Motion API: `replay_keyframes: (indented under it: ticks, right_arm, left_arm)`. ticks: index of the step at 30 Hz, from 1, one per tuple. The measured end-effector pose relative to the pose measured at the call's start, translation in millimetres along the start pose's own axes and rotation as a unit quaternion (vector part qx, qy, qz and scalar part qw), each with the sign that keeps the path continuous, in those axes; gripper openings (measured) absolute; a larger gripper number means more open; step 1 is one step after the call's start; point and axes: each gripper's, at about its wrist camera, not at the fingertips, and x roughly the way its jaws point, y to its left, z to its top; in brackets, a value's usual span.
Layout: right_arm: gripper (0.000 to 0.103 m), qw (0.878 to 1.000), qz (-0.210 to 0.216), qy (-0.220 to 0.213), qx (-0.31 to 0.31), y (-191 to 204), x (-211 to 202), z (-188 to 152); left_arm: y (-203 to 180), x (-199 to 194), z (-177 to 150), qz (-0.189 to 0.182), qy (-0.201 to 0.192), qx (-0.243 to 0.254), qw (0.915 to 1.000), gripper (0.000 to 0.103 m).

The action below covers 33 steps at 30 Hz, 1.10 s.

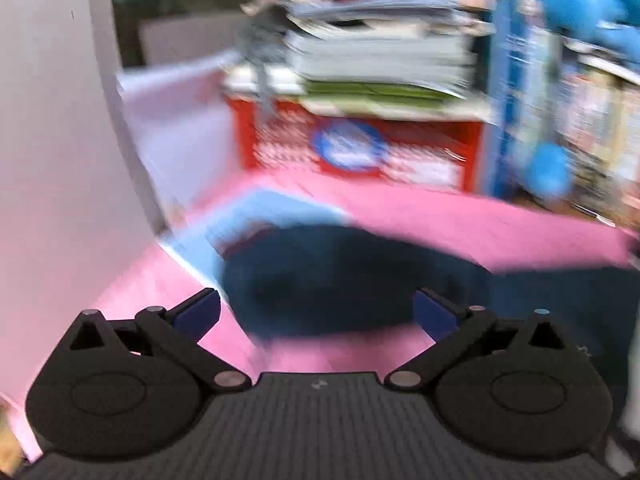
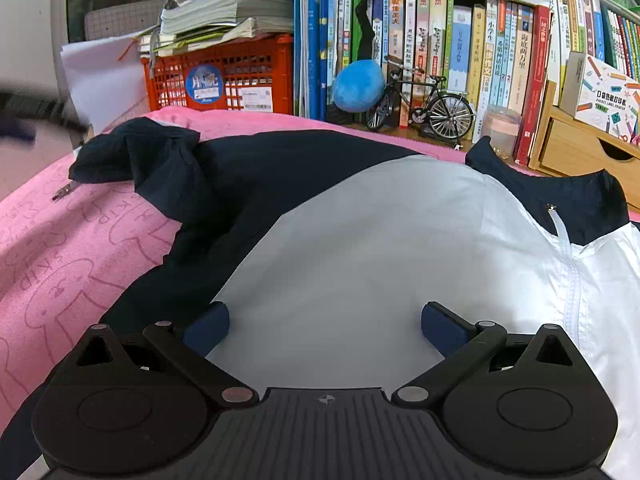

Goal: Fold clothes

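Observation:
A navy and white zip jacket (image 2: 360,224) lies spread on a pink cloth (image 2: 60,264). Its dark sleeve (image 2: 156,160) is bunched at the left, and a white zipper (image 2: 570,272) runs down the right side. My right gripper (image 2: 324,326) is open just above the jacket's pale panel, with nothing between its fingers. The left wrist view is heavily blurred; there my left gripper (image 1: 316,312) is open over the pink cloth (image 1: 440,212), facing a dark bunched part of the jacket (image 1: 340,272). A blurred dark shape at the left edge of the right wrist view may be the left gripper (image 2: 36,116).
Behind the cloth stand an orange crate (image 2: 224,80) topped with stacked papers (image 2: 224,12), a row of books (image 2: 460,44), a blue plush ball (image 2: 358,86), a model bicycle (image 2: 424,104) and a wooden drawer box (image 2: 580,156). A white wall (image 1: 52,140) is at the left.

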Motion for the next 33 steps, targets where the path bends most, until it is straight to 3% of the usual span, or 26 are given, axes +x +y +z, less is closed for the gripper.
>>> replay_keyframes:
  ticks: [2,4,8,10,11,14,17,23,26,29,31,33]
  right_arm:
    - [0.103,1.0,0.0,0.0,0.0,0,0,0]
    - [0.103,1.0,0.0,0.0,0.0,0,0,0]
    - [0.103,1.0,0.001,0.0,0.001,-1,-1,-1]
    - [0.103,1.0,0.002,-0.001,0.002,-1,-1,-1]
    - [0.103,1.0,0.002,-0.001,0.002,-1,-1,-1]
    - [0.103,1.0,0.004,-0.001,0.004,-2,-2,-1]
    - [0.103,1.0,0.005,-0.002,0.006,-3,-2,-1]
    - [0.103,1.0,0.005,-0.002,0.007,-3,-2,-1]
    - [0.103,1.0,0.006,-0.003,0.008,-3,-2,-1]
    - [0.103,1.0,0.007,-0.004,0.009,-4,-2,-1]
    - [0.103,1.0,0.008,-0.004,0.01,-4,-2,-1]
    - [0.103,1.0,0.009,-0.005,0.011,-4,-2,-2]
  left_arm:
    - [-1,37,28,0.046,0.052,-0.01,0.9975,0.103]
    - [1,77,52,0.082,0.117,-0.031,0.9892,0.102]
    - [-6,144,63,0.128,0.218,-0.029,0.967,0.102]
    - [-2,160,58,0.117,0.247,-0.046,0.9609,0.1]
    - [3,164,56,0.101,0.253,-0.062,0.9602,0.099]
    - [17,158,58,-0.001,0.234,-0.137,0.9625,0.102]
    - [21,149,60,-0.049,0.221,-0.157,0.9613,0.103]
    - [16,165,67,-0.016,0.23,-0.159,0.9599,0.103]
    - [1,172,72,-0.015,0.219,-0.131,0.9668,0.103]
    - [-23,184,68,0.021,0.231,-0.065,0.9705,0.103]
    - [-27,184,62,0.035,0.22,-0.06,0.9729,0.102]
    - [-24,181,57,0.023,0.207,-0.077,0.9752,0.096]
